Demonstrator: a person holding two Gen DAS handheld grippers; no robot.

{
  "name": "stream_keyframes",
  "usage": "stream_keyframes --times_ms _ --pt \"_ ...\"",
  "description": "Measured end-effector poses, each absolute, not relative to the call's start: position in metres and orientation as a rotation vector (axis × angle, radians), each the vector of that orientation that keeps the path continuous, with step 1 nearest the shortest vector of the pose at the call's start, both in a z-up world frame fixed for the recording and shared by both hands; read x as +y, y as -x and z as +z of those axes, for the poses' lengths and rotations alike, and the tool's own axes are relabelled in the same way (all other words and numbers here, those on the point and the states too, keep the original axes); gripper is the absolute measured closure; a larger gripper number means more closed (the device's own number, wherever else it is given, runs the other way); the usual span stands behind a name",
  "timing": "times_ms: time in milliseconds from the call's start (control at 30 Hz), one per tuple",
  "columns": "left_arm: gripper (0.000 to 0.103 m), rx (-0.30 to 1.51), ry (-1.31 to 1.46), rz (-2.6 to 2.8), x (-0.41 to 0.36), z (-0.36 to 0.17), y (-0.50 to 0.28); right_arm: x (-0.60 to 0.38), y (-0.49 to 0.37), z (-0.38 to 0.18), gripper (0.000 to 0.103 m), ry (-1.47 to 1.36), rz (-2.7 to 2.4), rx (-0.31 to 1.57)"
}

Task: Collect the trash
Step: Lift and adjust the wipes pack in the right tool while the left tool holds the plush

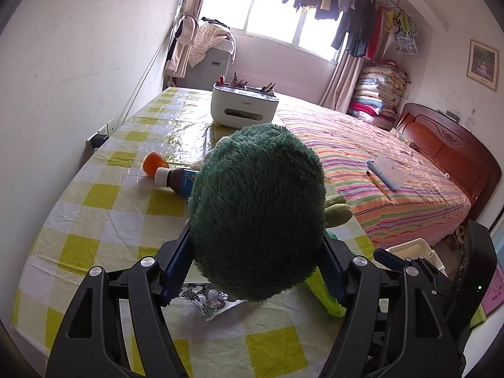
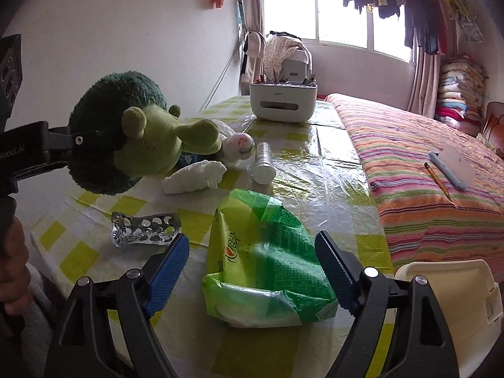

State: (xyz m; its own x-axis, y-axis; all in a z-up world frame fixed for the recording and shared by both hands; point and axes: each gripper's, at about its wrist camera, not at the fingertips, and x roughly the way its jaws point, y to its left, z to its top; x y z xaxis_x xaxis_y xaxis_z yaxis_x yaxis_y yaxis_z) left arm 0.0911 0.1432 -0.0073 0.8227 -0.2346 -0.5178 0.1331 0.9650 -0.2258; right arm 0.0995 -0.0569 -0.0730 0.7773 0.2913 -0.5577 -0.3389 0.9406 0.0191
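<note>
My right hand-held gripper (image 2: 252, 267) is spread wide, with the crumpled green wrapper (image 2: 264, 261) lying on the desk (image 2: 330, 170) between its blue pads, which do not yet press it. I think this wrapper is the trash to take now. To do it well I would lower the fingers on both sides of its thick middle part and close slowly, because the thin plastic may slide away or fold if I catch only an edge. My left hand-held gripper (image 1: 256, 249) is pinching the back of the green plush toy's (image 1: 258, 211) head and holds it up from the desk, so the toy does not cover the litter. Other trash waits near: an empty pill blister (image 2: 146, 228) just left of the wrapper, a crumpled white tissue (image 2: 195, 181) behind it, a small white bottle (image 2: 264, 162) lying on its side, and in the left view a dark bottle (image 1: 178, 180) beside an orange (image 1: 153, 163). A white bin (image 2: 447, 286) stands at the right edge of the desk, beside the bed (image 2: 425, 170); I judge this is where the wrapper goes. The left pad is close to the blister, so I must not sweep it away when closing.
</note>
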Motion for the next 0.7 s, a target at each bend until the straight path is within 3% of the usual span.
stream_keyframes --times_ms 133,200,267,367,633,700 --pt "0.034 0.582 0.182 -0.203 0.145 -0.008 -0.091 -0.042 -0.124 -0.095 0.024 0.180 0.282 0.709" --pt "0.034 0.582 0.181 -0.206 0.144 -0.008 -0.090 -0.043 -0.128 -0.101 0.029 0.163 0.288 0.744" --pt "0.033 0.581 0.180 -0.207 0.144 -0.009 -0.089 -0.048 -0.127 -0.101 0.063 0.121 0.316 0.749" --pt "0.033 0.586 0.177 -0.211 0.143 -0.009 -0.089 -0.054 -0.123 -0.096 0.078 0.101 0.305 0.724" --pt "0.033 0.589 0.169 -0.242 0.128 -0.008 -0.087 -0.094 -0.110 -0.076 0.081 -0.088 0.255 0.620" --pt "0.038 0.587 0.162 -0.261 0.120 -0.008 -0.086 -0.106 -0.106 -0.072 0.081 -0.142 0.240 0.594"
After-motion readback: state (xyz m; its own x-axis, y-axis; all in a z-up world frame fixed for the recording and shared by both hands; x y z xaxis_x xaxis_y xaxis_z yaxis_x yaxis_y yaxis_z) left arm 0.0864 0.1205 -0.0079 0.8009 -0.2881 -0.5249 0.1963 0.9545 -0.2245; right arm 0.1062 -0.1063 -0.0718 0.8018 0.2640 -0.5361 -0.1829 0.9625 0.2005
